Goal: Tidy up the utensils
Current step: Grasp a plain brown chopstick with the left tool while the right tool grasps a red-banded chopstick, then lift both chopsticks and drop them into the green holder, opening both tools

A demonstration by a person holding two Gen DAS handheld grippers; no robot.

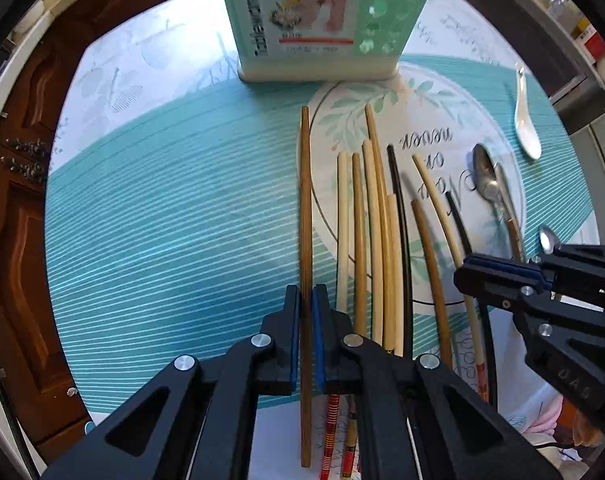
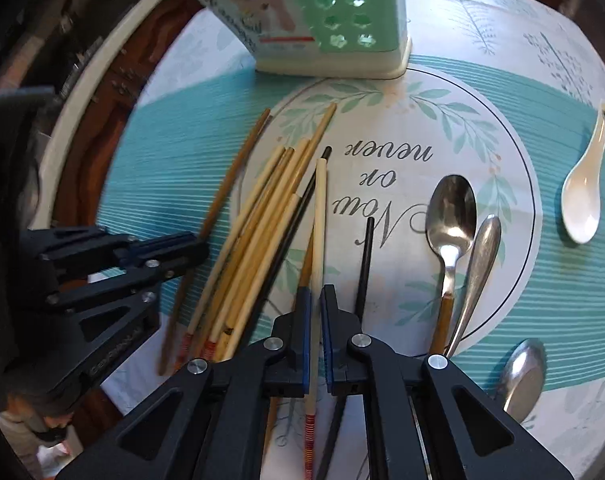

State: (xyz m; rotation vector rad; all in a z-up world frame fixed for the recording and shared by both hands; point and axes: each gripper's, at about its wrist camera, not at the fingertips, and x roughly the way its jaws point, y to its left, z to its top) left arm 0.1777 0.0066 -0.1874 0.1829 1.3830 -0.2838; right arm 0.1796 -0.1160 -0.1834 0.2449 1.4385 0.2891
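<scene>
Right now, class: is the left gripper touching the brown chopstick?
Touching. The left wrist view shows the left gripper with both blue pads pressed on the brown chopstick, no gap visible.

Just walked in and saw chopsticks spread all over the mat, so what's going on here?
A person is sorting utensils with two handheld grippers. The left gripper is shut on a brown wooden chopstick; the right gripper is shut on a cream chopstick with a red-banded end. The other chopsticks, metal spoons and a white ceramic spoon lie on the placemat. The green utensil holder stands behind them.
</scene>
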